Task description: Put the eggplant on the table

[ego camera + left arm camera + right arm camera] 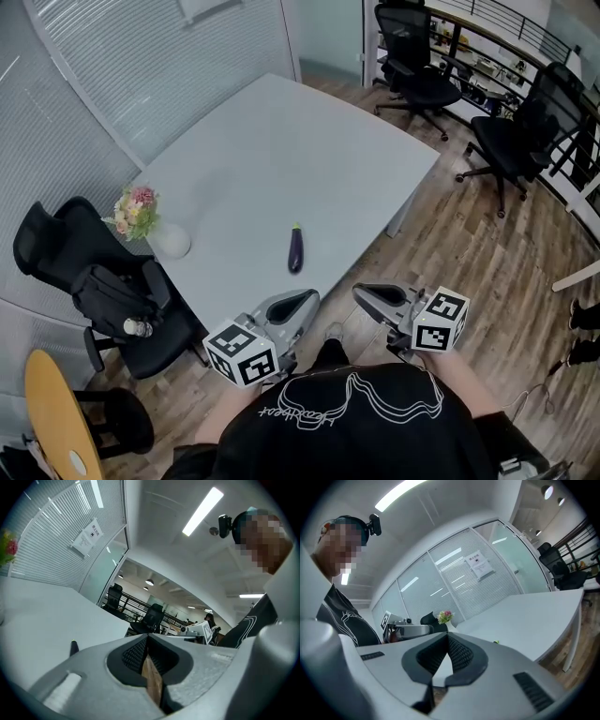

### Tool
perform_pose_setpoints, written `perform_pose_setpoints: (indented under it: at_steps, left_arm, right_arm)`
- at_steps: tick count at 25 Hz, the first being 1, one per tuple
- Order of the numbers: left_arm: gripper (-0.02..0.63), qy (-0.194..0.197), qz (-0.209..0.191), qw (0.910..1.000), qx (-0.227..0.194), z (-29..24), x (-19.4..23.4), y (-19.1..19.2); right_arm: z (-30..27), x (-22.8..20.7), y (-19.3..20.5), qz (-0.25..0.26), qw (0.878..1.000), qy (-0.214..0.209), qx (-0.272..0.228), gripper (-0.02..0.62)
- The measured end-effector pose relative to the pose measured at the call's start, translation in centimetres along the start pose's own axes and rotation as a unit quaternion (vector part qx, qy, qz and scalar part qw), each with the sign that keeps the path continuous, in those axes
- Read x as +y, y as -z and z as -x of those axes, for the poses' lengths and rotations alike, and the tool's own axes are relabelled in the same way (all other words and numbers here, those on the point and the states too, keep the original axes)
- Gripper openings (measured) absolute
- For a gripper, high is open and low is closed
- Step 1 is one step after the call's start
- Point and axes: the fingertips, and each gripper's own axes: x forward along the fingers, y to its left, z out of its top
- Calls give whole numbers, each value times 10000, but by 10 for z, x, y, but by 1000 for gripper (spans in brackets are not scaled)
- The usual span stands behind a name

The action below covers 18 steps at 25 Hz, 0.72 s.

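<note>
Head view: eggplant [296,249] lies flat on the grey desk [281,141], near the desk's 6 o'clock edge, stem end toward 12. It lies free, with nothing touching it.

Left gripper [307,297] sits at 6 o'clock from the eggplant, off the desk edge and clear of it. In the left gripper view its fingers [133,656] are closed tip to tip with nothing between them. The eggplant [74,648] shows there only as a small dark stub at 9 o'clock of the tips.

Right gripper [361,292] is at about 4 o'clock from the eggplant, beside the left one and apart from it. In the right gripper view its fingers [461,656] also meet at the tips and grip nothing.

White vase with flowers [169,241] stands on the desk at 9 o'clock from the eggplant, well apart. Black office chair [112,291] is at 8 o'clock by the desk corner. More black chairs [511,141] stand on the wood floor [469,253] at 1–2 o'clock.
</note>
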Motion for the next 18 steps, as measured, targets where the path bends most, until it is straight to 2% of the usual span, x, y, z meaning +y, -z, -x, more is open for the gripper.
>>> perform_pose_setpoints:
  at_steps: [8,18]
  left_arm:
    - [15,-282,-312,9990,162,0,-1,3]
    - [15,-321,-368,9987,176,2,-8,7]
  right_arm:
    - [6,3,-1,-10,10000,77,23,8]
    - [13,7,3,6,10000,87,46,8]
